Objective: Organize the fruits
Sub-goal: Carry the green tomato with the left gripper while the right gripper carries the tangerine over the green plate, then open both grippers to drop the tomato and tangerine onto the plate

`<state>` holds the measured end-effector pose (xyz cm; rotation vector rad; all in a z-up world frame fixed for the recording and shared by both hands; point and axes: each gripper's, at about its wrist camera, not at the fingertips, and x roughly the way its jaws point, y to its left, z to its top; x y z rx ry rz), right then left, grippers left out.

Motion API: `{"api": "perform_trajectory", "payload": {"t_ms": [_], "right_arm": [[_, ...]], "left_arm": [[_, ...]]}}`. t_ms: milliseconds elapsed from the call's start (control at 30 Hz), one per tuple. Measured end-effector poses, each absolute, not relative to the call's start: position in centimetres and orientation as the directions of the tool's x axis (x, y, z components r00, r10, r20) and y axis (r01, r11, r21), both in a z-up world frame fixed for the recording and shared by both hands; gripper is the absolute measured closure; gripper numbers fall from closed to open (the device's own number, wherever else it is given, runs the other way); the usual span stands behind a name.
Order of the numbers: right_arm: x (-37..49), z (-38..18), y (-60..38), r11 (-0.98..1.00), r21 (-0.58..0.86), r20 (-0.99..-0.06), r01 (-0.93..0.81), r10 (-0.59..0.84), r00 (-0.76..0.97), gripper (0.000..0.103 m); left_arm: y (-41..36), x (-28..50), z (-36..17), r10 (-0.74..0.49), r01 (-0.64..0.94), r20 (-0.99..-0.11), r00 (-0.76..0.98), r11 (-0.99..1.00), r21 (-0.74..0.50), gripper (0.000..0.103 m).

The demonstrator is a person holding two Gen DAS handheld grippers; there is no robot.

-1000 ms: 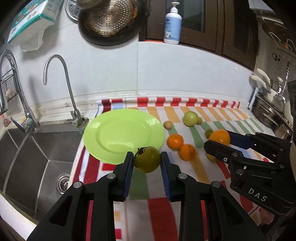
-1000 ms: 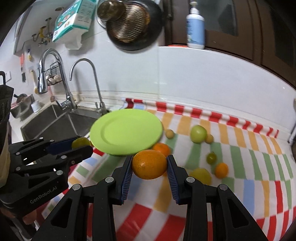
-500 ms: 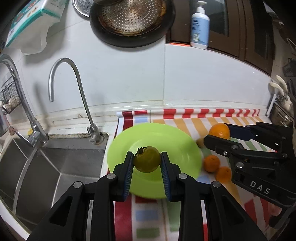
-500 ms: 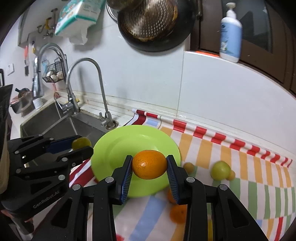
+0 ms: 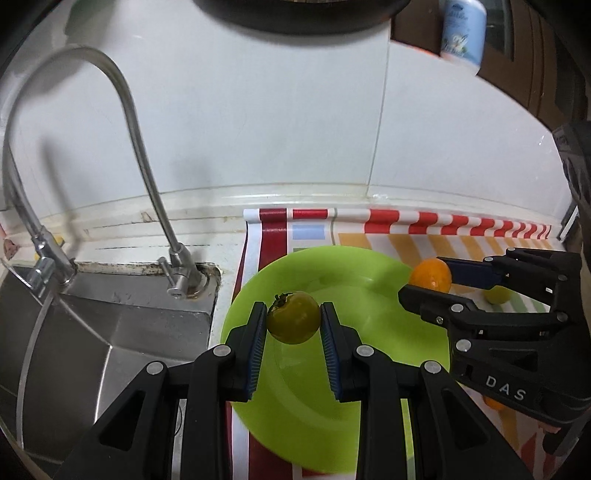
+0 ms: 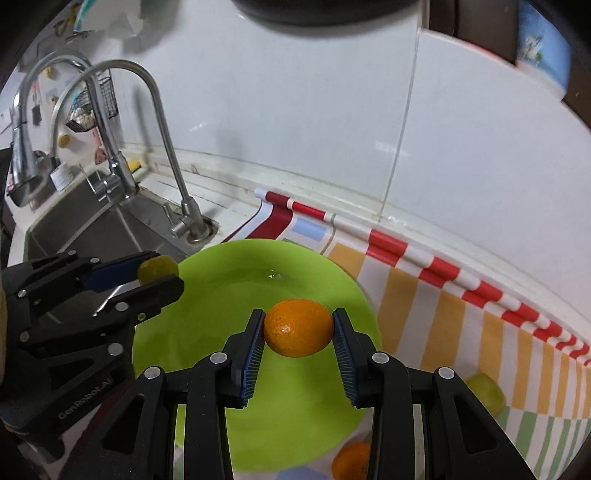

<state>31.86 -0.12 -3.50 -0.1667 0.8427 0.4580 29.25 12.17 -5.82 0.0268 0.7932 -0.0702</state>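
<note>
Both fruits have travelled from above the cloth to over the green plate (image 5: 369, 354): my left gripper (image 5: 293, 325) clamps the green fruit (image 5: 293, 322), my right gripper (image 6: 298, 330) the orange (image 6: 298, 328) (release comes next, I judge).

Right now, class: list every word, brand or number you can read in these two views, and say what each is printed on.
"DAS": white letters on the black body of the right gripper, which holds an orange.
"GenRobot.AI": faint, on the body of the left gripper, which holds a green tomato.
Lotion bottle label: too blurred to read.
</note>
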Motion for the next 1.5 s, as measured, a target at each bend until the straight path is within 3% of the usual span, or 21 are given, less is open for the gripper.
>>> {"api": "perform_trajectory", "payload": {"t_ms": [533, 767, 1000, 1333, 1500], "right_arm": [[35.7, -7.4, 0.2, 0.900, 0.100, -0.827, -0.424, 0.312, 0.468, 0.065], [35.7, -7.4, 0.0, 0.902, 0.095, -0.824, -0.422, 0.309, 0.474, 0.064], [33.4, -5.3, -1.3, 0.912, 0.077, -0.781, -0.402, 0.306, 0.545, 0.061], [27.0, -1.1, -3.9, 0.921, 0.085, -0.680, -0.381, 0.333, 0.653, 0.057], [23.4, 0.4, -5.5, 0.935, 0.071, -0.619, -0.349, 0.316, 0.720, 0.052]], "left_arm": [[11.6, 33.1, -9.5, -0.085, 0.115, -0.789, 0.609, 0.993, -0.018, 0.073], [11.3, 32.5, -8.6, -0.061, 0.095, -0.779, 0.624, 0.995, -0.002, 0.058], [11.5, 29.7, -5.7, -0.026, 0.059, -0.733, 0.680, 0.998, 0.019, 0.046], [10.8, 23.5, -1.4, -0.049, 0.053, -0.644, 0.763, 0.999, -0.014, 0.040], [9.9, 20.4, 0.4, -0.051, 0.057, -0.604, 0.795, 0.998, -0.010, 0.029]]}}
